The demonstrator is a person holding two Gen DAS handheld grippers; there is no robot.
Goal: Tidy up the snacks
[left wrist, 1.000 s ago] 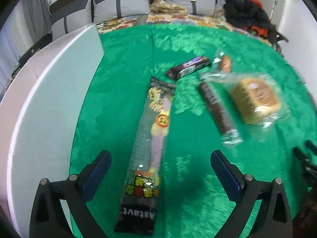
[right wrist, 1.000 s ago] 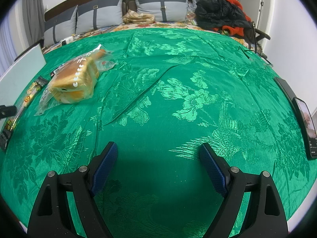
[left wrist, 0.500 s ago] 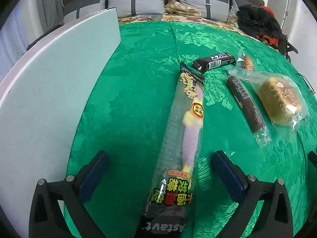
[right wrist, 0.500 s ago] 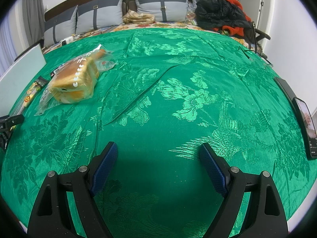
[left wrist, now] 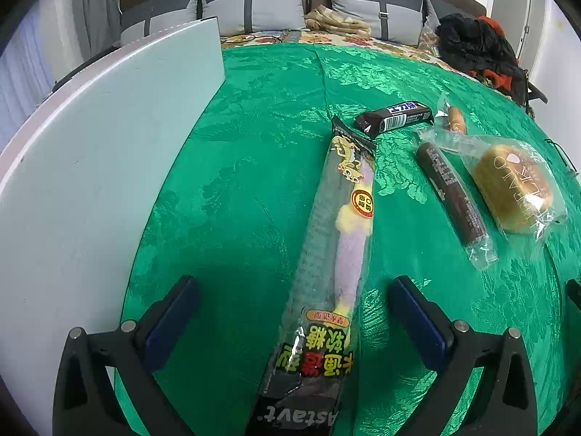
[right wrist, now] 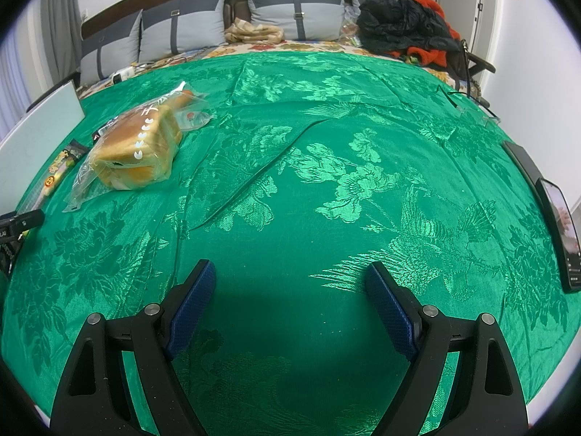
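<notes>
A wide green cloth covers the bed, and a pale board stands on edge along its nine o'clock side in the left wrist view. The left gripper hovers with its fingers spread wide on either side of the near end of the long candy pack, not touching it. The pack runs from six o'clock up toward twelve, a slim clear sleeve with a dark printed tail and a yellow and lilac sweet inside. The likely hazard: the film is slick and limp, so a pinch at the tail could let the far end sag, swing into the board or slip free. At two o'clock lie a wrapped bread loaf, a brown stick in clear film, a dark chocolate bar and a small sausage, close together. The right gripper waits over bare cloth, fingers apart and empty.
</notes>
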